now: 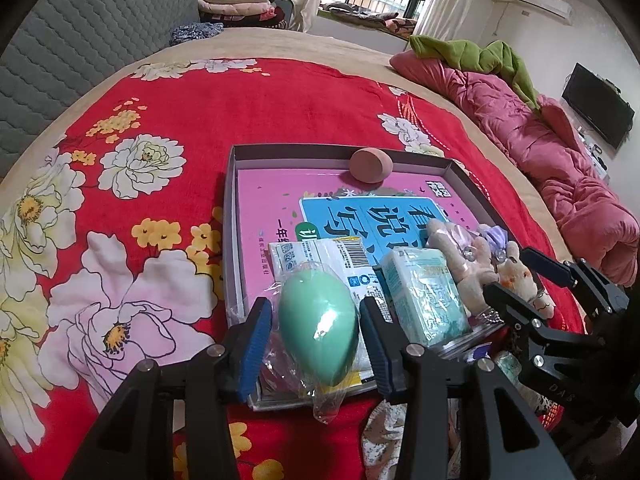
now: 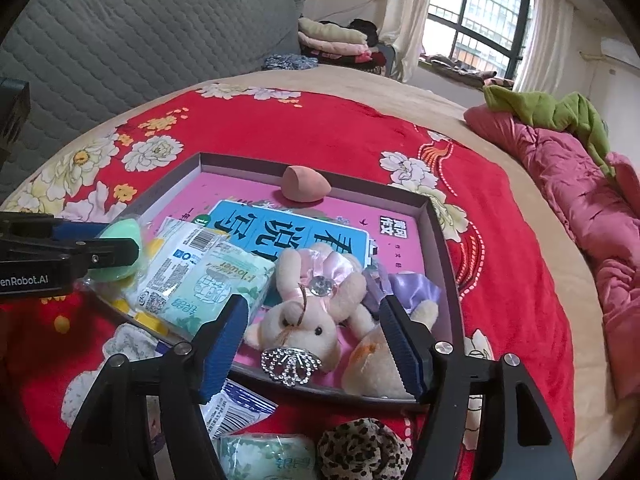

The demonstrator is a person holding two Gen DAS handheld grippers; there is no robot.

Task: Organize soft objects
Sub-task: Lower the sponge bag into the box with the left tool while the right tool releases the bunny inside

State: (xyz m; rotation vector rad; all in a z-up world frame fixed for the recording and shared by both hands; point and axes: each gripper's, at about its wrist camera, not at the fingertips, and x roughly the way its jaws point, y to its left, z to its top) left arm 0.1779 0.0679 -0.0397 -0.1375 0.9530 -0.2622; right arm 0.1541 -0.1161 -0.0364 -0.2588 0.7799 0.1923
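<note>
Left gripper [image 1: 316, 344]: its blue pads are closing on a green egg-shaped sponge [image 1: 318, 326] in a clear wrapper, one pad on each side, the sponge sitting upright between them at the near edge of the tray
Right gripper [image 2: 316, 344]: its fingers are standing wide apart, gripping nothing; the pads are clear of the toy lying between them
Plush rabbit [image 2: 308, 312]: lying in the tray between the right fingers, a jewelled bow [image 2: 291, 364] at its head; a second plush toy [image 2: 372, 364] is resting against the inner face of the right-hand finger
Tissue packs [image 2: 200, 280]: lying just beyond the left-hand finger of the right gripper, in the tray
Pink sponge [image 2: 305, 184]: sitting well ahead of both grippers, against the tray's far wall
Tray [image 2: 440, 232]: resting on the red flowered blanket [image 1: 280, 104], a pink book lining its floor
Leopard-print cloth [image 2: 364, 448]: lying outside the tray, below the right fingers
</note>
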